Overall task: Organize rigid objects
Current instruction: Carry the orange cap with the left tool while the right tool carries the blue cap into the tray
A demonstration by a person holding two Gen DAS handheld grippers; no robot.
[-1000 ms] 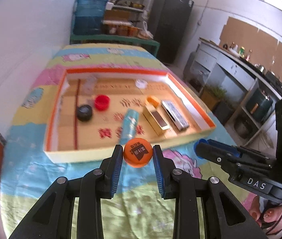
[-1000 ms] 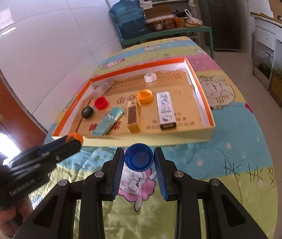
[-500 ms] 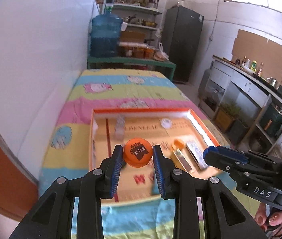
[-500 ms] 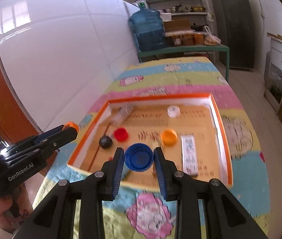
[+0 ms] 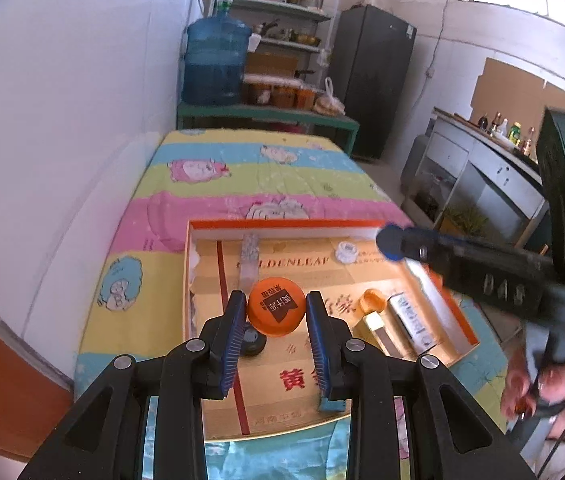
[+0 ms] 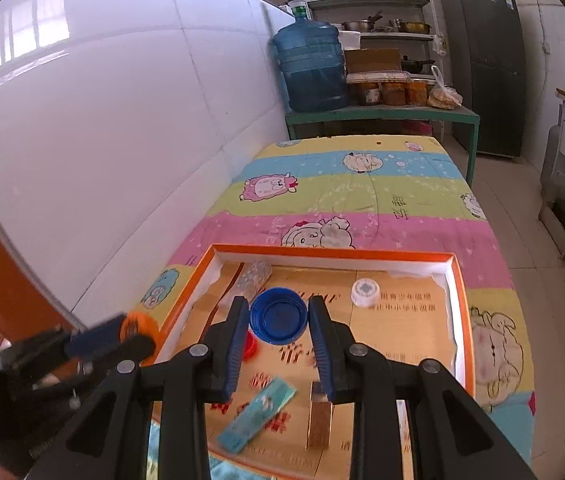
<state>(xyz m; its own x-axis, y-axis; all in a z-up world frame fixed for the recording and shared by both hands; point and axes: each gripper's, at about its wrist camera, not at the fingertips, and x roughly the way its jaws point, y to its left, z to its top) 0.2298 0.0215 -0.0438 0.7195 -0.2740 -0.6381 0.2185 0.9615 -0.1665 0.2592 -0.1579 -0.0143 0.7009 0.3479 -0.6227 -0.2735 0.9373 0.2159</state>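
Two caps are up in the air, one in each claw, and both hang over the near half of the orange-rimmed box (image 6: 334,253). Your left gripper (image 5: 276,322) is clamped on the orange cap (image 5: 276,311), pads on opposite sides of its rim and printed top facing you; the black patch carries Chinese characters I cannot read with confidence. Your right gripper (image 6: 279,326) pinches the blue cap (image 6: 279,315) the same way, hollow side toward you. Gripping across the rim gives the flat pads two parallel faces, probably why you hold them edge-on.

Near, on the box floor, lie a teal flat pack (image 6: 257,414) and a gold carton (image 6: 319,420), with a white-and-grey carton (image 5: 412,322) to the right; its print is too small to read. A black cap (image 5: 252,342) sits just beneath your left fingers, and a red cap (image 6: 249,345) peeks from behind your right claw's left finger. Red Chinese characters are printed on the cardboard floor.

Farther in sit a small orange cap (image 5: 371,301) at the gold carton's far end, a white cap (image 6: 365,292) far right, and a clear wrapped pack (image 6: 253,276) against the far left corner. The floor reads "GOLDENLEAF" there, partly hidden. Boxes lie right, caps left, so I judge these two belong among the caps.

Your right gripper's body shows "DAS"; the left's side lettering is blurred.
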